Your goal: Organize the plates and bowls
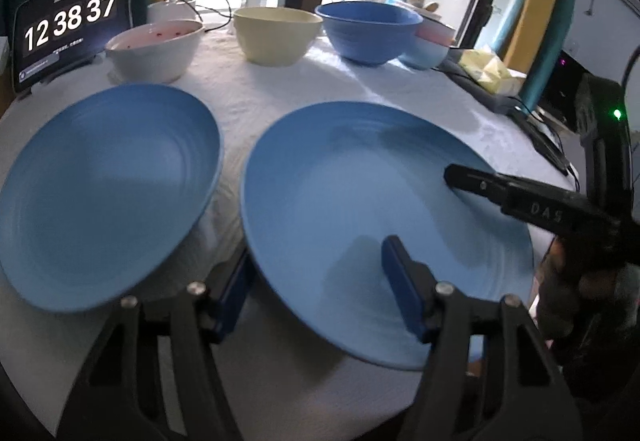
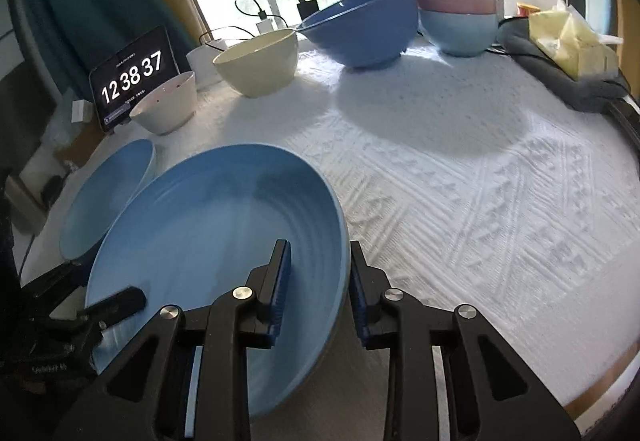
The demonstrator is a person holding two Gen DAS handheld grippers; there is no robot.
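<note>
The nearer blue plate (image 2: 216,241) lies on the white textured tablecloth (image 2: 480,201), its rim caught between both tools. The right gripper (image 2: 320,281) straddles the plate's edge at about 4 o'clock on the plate: one blue pad sits over the inside, the other outside the rim, with a visible gap, so the jaws stand apart and do not yet pinch. The left gripper (image 1: 316,281) straddles the near rim at about 7 o'clock in its own view, one finger above the plate and one below the edge; its jaws are likewise parted. A second blue plate (image 1: 108,197) lies just beside, at 9 o'clock. Both plates lie roughly flat, round, with no long axis. At 11 o'clock a tablet clock (image 1: 70,27) reads "12 38 37". Bowls line the far edge: white bowl (image 1: 156,49), cream bowl (image 1: 276,35), dark blue bowl (image 1: 366,31).
</note>
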